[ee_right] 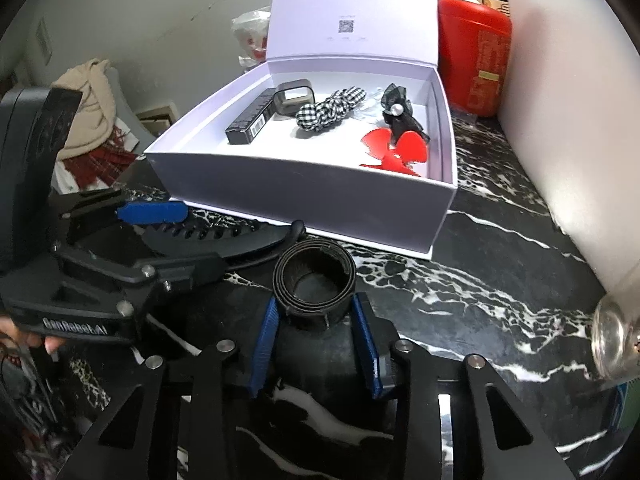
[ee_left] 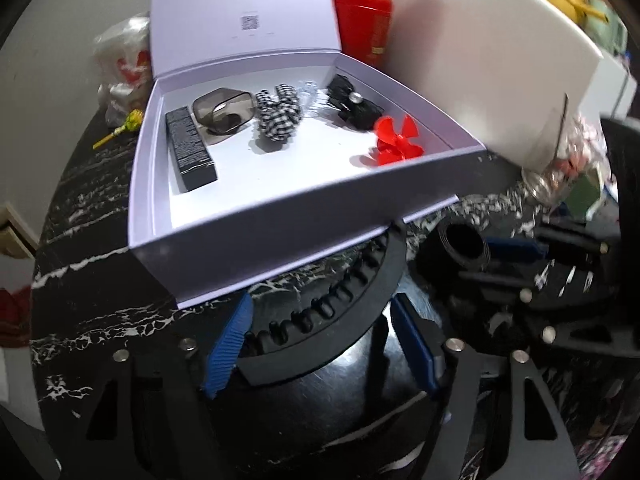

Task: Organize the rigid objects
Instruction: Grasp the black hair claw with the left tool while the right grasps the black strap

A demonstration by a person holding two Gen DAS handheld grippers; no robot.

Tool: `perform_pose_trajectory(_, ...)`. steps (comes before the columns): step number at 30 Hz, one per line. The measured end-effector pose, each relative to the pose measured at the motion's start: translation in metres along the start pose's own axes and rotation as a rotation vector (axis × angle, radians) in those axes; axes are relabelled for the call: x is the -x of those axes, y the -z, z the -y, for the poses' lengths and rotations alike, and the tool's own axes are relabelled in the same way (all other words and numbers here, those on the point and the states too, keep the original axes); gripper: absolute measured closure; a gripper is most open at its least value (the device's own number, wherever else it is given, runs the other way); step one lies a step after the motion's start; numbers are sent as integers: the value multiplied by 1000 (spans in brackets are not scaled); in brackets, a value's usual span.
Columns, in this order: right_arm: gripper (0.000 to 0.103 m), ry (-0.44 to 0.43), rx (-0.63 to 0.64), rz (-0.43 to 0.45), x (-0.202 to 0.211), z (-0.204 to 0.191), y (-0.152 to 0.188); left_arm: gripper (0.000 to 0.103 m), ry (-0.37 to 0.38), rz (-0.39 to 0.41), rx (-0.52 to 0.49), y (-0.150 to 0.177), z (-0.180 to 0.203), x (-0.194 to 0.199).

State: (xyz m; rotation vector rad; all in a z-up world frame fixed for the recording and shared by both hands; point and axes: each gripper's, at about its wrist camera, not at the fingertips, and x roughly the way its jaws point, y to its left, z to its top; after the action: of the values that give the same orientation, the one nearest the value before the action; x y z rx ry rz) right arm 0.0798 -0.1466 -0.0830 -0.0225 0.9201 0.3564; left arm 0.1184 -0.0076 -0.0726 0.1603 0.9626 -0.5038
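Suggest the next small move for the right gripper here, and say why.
Probably lift the coiled black strap straight up off the marble table. The right gripper has its blue jaws pressed against both sides of the coil, so the grasp looks made. The open white box sits just beyond it, with free floor near its front wall. The left gripper is busy around a black comb-like piece.

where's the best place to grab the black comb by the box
Grip the comb at its plain spine, pads across its thin flat body, coming from above. It lies flat on the table with its teeth toward the box, and the left gripper already straddles it, open.
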Motion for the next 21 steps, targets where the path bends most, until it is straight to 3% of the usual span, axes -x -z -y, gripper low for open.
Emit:
perform_pose_trajectory(5,67,0,-19,10,4,3,5,44,-49,1,-43,8,15,2)
perform_pose_trajectory(8,65,-4,-34,5,6,5,10,49,-39,4,-30,12,17,5)
perform_pose_trajectory(11,51,-9,-40,6,6,5,10,54,-48,11,-37,20,23,11)
perform_pose_trajectory(13,50,-8,-40,7,6,5,10,57,-53,10,-39,26,27,15)
perform_pose_trajectory(21,48,8,3,31,6,2,3,58,29,31,-1,45,40,29)
